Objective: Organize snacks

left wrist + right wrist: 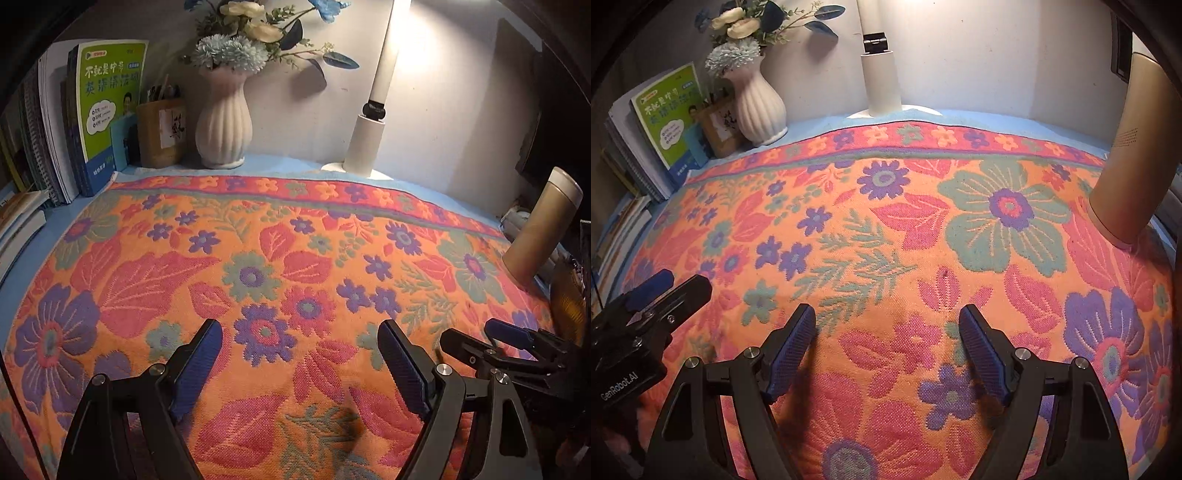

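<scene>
No snack shows in either view. My left gripper point(300, 334) is open and empty, low over the orange floral cloth point(280, 236). My right gripper point(888, 321) is also open and empty over the same cloth point(923, 229). The right gripper shows at the right edge of the left wrist view point(472, 338). The left gripper shows at the left edge of the right wrist view point(679, 284). The two grippers are side by side, apart from each other.
A white ribbed vase point(223, 127) with flowers, a wooden pen holder point(160, 133) and upright books point(107, 110) stand at the back left. A white lamp base point(364, 146) stands at the back. A tall gold cylinder point(1134, 155) stands at the right.
</scene>
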A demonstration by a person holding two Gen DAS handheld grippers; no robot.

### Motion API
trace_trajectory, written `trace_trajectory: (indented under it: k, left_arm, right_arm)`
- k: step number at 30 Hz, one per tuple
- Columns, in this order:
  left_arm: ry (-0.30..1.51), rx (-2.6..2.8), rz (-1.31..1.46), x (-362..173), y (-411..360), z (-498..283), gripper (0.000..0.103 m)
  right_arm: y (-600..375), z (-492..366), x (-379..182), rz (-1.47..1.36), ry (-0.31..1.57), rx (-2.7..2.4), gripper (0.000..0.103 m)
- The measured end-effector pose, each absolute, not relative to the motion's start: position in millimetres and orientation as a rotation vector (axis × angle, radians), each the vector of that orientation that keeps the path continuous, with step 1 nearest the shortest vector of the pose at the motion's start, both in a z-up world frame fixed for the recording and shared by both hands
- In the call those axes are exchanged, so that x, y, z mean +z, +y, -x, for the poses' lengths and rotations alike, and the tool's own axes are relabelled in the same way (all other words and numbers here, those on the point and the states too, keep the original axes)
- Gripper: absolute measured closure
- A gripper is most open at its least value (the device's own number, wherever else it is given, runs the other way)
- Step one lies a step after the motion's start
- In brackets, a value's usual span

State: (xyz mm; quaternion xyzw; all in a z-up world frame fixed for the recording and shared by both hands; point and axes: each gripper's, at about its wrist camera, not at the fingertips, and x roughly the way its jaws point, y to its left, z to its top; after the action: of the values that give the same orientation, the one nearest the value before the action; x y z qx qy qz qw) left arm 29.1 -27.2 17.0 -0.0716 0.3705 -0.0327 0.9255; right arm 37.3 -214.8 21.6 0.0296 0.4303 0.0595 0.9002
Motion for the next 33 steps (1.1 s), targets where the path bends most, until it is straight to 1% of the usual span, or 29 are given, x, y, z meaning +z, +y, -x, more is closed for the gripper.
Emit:
trace_trajectory:
  k: [3, 6, 9, 15, 18, 23, 29, 32, 33]
  left_arm:
    - [0.774, -0.049, 0.134, 15, -32, -32, 0.018]
    - [0.811, -0.032, 0.127, 10, -34, -37, 0.007]
    - [0.873, -0.017, 0.128, 0, -33, -45, 0.007]
    - [0.886, 0.001, 0.105, -2, -36, -46, 0.005]
    - [0.893, 0.004, 0.100, -3, -36, -47, 0.001]
    - [0.914, 0.040, 0.019, -5, -46, -48, 0.000]
    - [0.919, 0.031, 0.015, -5, -46, -46, 0.000]
    - [0.919, 0.031, 0.013, -5, -47, -46, 0.000]
    - [0.920, 0.029, 0.016, -5, -46, -47, 0.000]
  right_arm:
    - [-214, -34, 25, -0.048, 0.871, 0.112, 0.023]
    - [-212, -34, 22, -0.038, 0.877, 0.105, 0.023]
    - [-210, -35, 20, -0.021, 0.878, 0.089, 0.023]
    - [-210, -36, 19, -0.015, 0.883, 0.073, 0.023]
    - [-212, -34, 19, -0.025, 0.879, 0.068, 0.023]
    - [-216, -29, 20, -0.038, 0.874, 0.063, 0.022]
    - [-227, -25, 19, -0.043, 0.882, 0.017, 0.022]
    - [-229, -24, 19, -0.046, 0.887, 0.033, 0.017]
    - [-227, -24, 19, -0.041, 0.890, 0.039, 0.013]
